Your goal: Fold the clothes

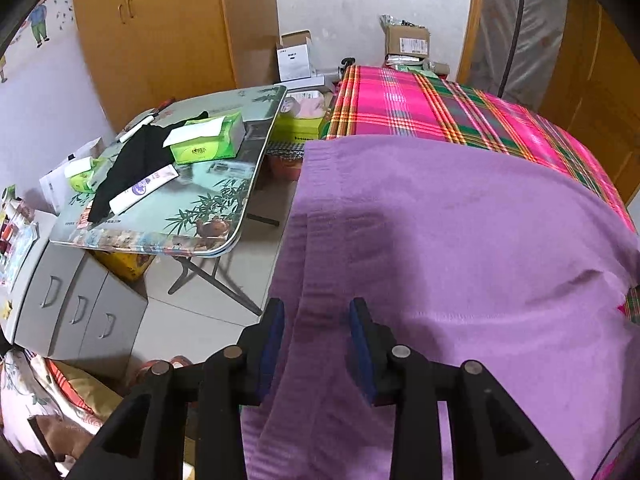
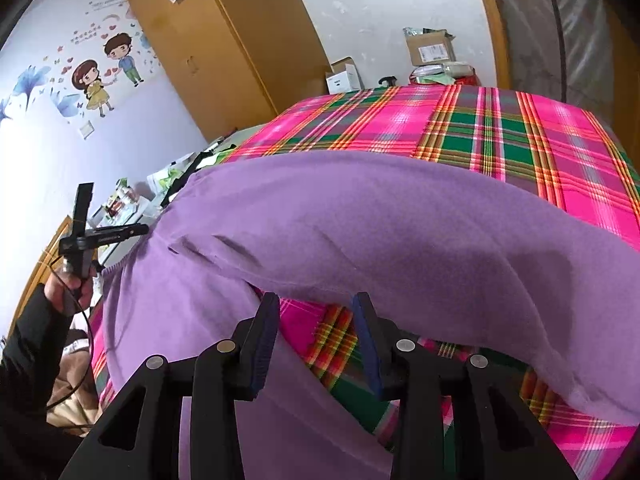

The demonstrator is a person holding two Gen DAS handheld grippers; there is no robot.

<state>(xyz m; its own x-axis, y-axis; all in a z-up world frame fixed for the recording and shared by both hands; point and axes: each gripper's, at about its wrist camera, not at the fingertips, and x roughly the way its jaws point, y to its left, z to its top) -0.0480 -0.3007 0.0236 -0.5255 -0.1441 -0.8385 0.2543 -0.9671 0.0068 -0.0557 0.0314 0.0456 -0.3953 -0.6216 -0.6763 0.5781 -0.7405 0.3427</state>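
A purple knit garment [image 1: 460, 240] lies spread over the pink-and-green plaid bedcover [image 1: 420, 104], and its left side hangs over the bed's edge. My left gripper [image 1: 317, 308] hovers over that hanging side. Its jaws stand apart with cloth under the gap, and both blue pads [image 1: 362, 352] show bare. In the right wrist view, a fold of the garment [image 2: 360, 224] crosses the bed. My right gripper [image 2: 316, 304] is open at the fold's near edge, with plaid bedcover [image 2: 332, 336] showing between its fingers. A hand in a black sleeve [image 2: 66, 288] holds the left gripper at the garment's left edge.
A folding table [image 1: 224, 216] left of the bed carries tissue packs [image 1: 208, 140], a black cloth [image 1: 132, 160] and a tube. Grey drawers [image 1: 80, 312] stand below it. Wooden wardrobes [image 1: 160, 28] and cardboard boxes [image 1: 406, 40] line the far wall.
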